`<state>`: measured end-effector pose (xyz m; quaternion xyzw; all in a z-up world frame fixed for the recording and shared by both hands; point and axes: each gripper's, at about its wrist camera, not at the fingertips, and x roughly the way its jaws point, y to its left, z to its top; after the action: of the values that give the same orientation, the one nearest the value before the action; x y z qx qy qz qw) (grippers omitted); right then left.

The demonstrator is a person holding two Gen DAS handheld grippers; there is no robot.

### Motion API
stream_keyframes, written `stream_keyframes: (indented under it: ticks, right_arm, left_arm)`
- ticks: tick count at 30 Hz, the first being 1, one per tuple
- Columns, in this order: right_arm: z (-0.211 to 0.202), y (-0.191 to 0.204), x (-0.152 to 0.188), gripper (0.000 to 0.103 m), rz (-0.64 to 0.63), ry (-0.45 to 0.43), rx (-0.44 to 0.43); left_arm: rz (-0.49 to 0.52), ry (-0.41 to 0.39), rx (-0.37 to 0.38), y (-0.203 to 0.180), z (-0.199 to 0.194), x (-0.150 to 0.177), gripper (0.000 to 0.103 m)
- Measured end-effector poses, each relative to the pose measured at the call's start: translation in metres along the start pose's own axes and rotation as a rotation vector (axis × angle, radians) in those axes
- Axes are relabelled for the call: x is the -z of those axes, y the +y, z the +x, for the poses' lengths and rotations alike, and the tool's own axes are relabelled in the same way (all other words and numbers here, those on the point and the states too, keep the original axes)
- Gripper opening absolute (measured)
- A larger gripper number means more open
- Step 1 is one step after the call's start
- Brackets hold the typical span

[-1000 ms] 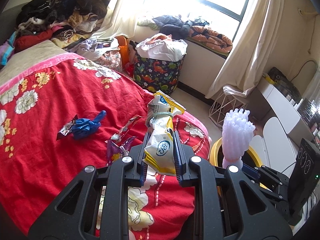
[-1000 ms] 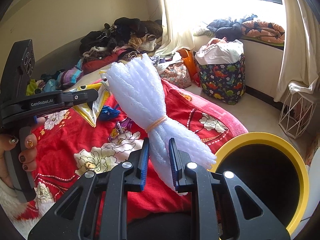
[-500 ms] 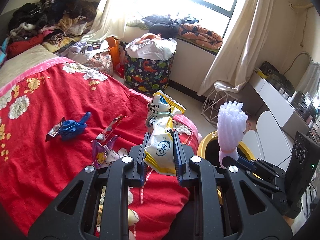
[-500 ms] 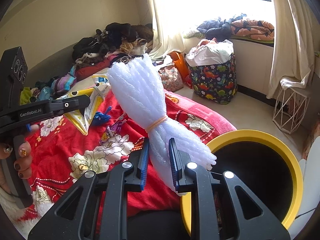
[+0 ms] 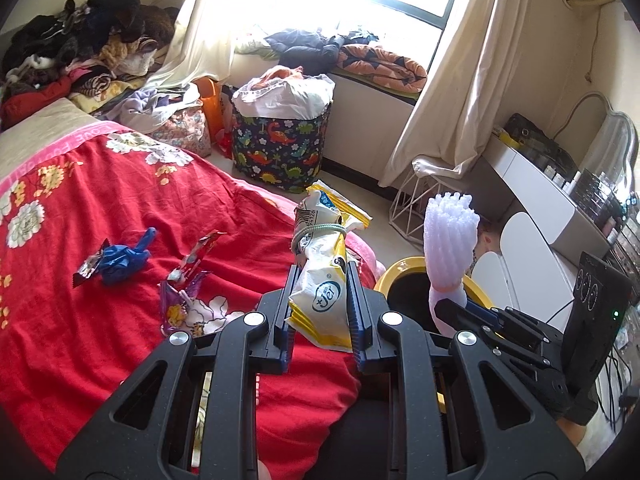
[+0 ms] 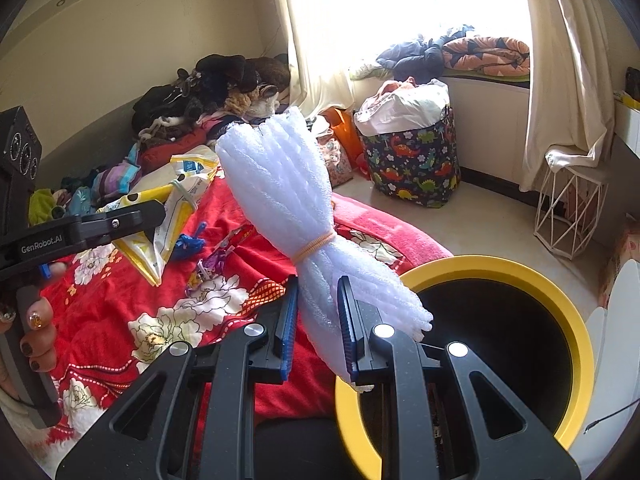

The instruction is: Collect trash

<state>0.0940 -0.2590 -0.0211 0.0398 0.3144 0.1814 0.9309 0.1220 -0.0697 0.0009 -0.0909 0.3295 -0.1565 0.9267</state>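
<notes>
Trash in both claws: my right gripper is clamped on a white foam-net bundle tied with an orange rubber band, and my left gripper is clamped on a rolled yellow-and-white snack bag with a band round its neck. Both are held clear of the bed.

The yellow-rimmed bin sits just beside the bed's edge. In the right view its lower tail overlaps the rim, but most of its length leans back over the red floral bedspread.

My plan: carry the right claw over the dark opening, tip the long end in, then let go. Foam is light and springy, so I'd release low or it may bounce out. Left bag follows.

Still left on the bedspread: a blue crumpled wrapper and purple wrappers.
</notes>
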Motion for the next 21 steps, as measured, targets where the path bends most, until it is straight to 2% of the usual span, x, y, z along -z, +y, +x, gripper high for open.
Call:
stream_keyframes:
  ticks: [21]
  right_arm:
    - [-0.014,-0.038,0.007,0.019,0.09,-0.021,0.081]
  left_arm:
    - [0.059,0.033,0.061,-0.039,0.015,0.01,0.016]
